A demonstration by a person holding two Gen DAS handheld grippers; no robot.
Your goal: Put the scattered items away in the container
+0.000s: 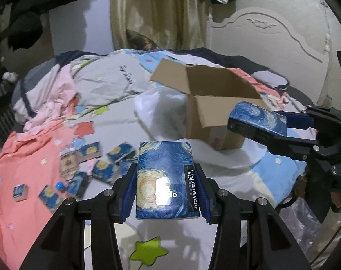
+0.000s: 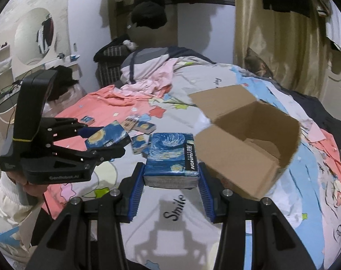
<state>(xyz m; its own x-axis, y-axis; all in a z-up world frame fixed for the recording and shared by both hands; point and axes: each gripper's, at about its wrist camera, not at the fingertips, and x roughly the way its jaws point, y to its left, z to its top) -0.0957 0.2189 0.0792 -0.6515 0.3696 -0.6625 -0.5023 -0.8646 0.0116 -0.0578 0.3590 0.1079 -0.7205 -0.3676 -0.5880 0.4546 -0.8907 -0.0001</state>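
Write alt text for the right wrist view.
The right gripper clamps a blue swirl-patterned tissue pack above the bed, beside an open brown cardboard box. At left, the left gripper holds a similar blue pack; more lie scattered behind.

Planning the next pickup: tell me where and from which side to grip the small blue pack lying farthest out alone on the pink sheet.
Take the small blue pack across its two short side faces, coming down from above. It lies flat on the pink sheet, apart from the other packs, so fingers have room on both sides. Its exact edges are blurred.
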